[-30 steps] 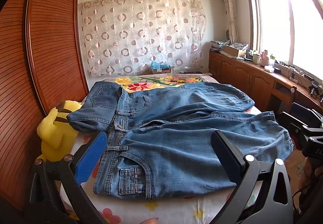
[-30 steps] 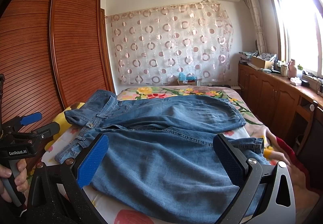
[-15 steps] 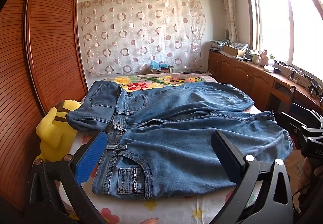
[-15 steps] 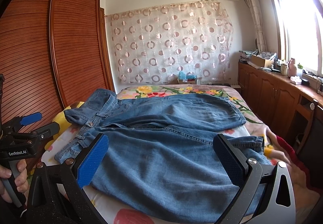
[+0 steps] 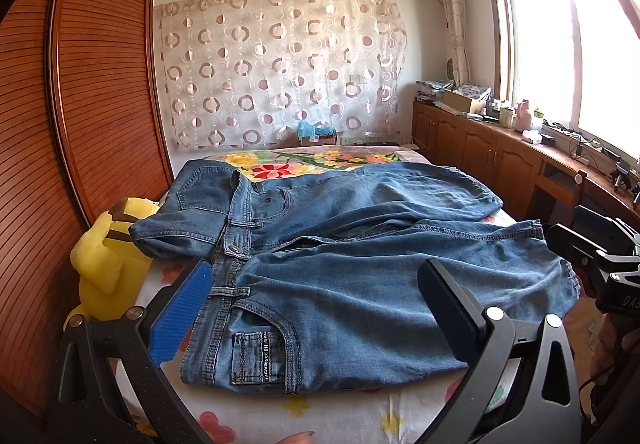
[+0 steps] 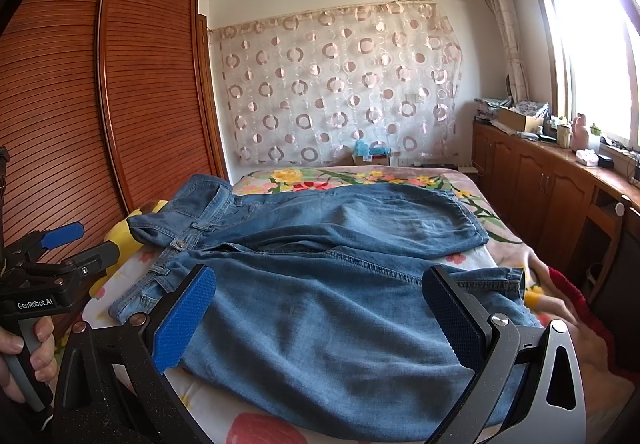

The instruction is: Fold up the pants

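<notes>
Blue denim pants (image 5: 352, 264) lie spread across the bed, waistband to the left, both legs running right. In the right wrist view the same pants (image 6: 320, 284) fill the middle of the bed. My left gripper (image 5: 316, 308) hovers open over the near waistband and front pocket, nothing between its blue pads. My right gripper (image 6: 320, 320) hangs open above the near leg, close to its hem end. The left gripper also shows at the left edge of the right wrist view (image 6: 60, 248), held by a hand.
A floral bedsheet (image 5: 304, 168) covers the bed. A yellow plush toy (image 5: 104, 264) sits at the bed's left edge by the slatted wooden wardrobe (image 5: 80, 124). Wooden cabinets (image 6: 540, 184) with clutter run along the right under the window. A red-sleeved hand (image 6: 568, 296) rests at the bed's right side.
Both views have shifted only slightly; the pants lie as before and both grippers stay open above them.
</notes>
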`<action>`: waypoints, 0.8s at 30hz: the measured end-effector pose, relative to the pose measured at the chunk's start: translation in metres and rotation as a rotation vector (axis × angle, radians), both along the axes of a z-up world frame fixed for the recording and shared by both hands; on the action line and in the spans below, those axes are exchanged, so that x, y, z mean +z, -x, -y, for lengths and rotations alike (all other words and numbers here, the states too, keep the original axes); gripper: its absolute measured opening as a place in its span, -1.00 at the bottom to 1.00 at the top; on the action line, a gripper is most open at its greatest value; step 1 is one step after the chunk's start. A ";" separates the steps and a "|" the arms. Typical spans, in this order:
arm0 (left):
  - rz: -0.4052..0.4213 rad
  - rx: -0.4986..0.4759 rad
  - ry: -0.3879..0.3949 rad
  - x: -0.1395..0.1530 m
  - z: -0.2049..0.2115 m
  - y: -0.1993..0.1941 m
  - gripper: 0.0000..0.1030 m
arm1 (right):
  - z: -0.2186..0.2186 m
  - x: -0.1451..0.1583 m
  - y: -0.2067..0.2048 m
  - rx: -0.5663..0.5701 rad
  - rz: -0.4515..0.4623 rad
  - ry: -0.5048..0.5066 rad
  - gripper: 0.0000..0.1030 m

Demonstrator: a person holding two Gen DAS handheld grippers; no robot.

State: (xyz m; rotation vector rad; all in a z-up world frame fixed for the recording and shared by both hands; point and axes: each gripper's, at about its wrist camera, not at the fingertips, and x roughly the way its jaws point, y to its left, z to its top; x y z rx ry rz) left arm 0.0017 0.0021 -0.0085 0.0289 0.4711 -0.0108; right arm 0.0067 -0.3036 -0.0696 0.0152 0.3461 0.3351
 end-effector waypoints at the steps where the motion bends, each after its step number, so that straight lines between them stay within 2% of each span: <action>1: -0.001 0.000 0.001 0.001 0.000 0.000 1.00 | 0.000 0.000 0.000 -0.001 0.000 0.000 1.00; 24: 0.001 0.000 0.002 -0.005 0.004 -0.001 1.00 | -0.001 0.000 0.002 0.004 0.003 0.000 1.00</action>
